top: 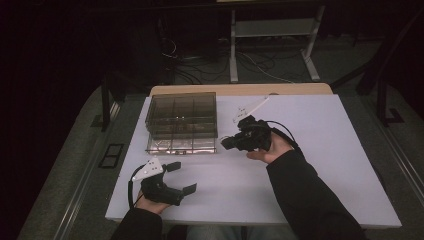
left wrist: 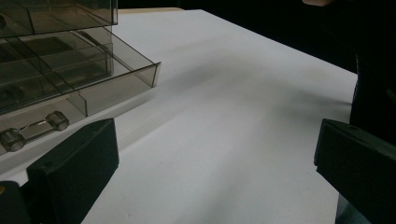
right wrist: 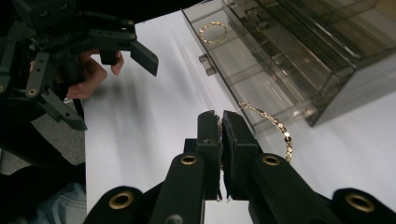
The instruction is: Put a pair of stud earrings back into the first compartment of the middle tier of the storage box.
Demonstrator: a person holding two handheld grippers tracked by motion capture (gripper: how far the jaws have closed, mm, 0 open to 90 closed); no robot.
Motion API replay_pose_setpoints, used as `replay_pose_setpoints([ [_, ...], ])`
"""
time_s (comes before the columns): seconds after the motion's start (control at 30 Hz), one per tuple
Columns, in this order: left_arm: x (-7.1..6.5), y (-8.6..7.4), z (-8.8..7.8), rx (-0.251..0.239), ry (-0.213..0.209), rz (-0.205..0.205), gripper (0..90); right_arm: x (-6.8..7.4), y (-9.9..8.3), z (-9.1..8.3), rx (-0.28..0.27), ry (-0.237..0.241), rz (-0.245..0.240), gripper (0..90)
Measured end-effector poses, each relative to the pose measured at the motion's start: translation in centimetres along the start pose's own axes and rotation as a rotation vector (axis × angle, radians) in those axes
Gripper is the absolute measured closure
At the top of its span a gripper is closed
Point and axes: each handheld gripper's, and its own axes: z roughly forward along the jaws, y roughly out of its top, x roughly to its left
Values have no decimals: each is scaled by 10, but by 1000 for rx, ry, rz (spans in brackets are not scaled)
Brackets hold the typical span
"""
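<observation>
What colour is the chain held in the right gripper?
Gold; the chain hangs from the shut right gripper, clearest in the right gripper view.

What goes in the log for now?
right tongs: shut on thin gold chain bracelet | left tongs: open | smoky clear plastic drawer box: drawer open

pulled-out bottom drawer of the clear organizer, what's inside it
In the right gripper view, a gold bracelet lies in the open drawer. A second gold chain hangs outside it, pinched by the right gripper. The drawer's rear, under the organizer, is too murky to read.
</observation>
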Motion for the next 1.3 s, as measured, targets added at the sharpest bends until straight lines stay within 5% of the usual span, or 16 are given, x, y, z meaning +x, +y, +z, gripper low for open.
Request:
replay_pose_setpoints([
  [1.3,0,0,-1,-6,-4,-12,0,6,77,75,55,84,-109,851],
])
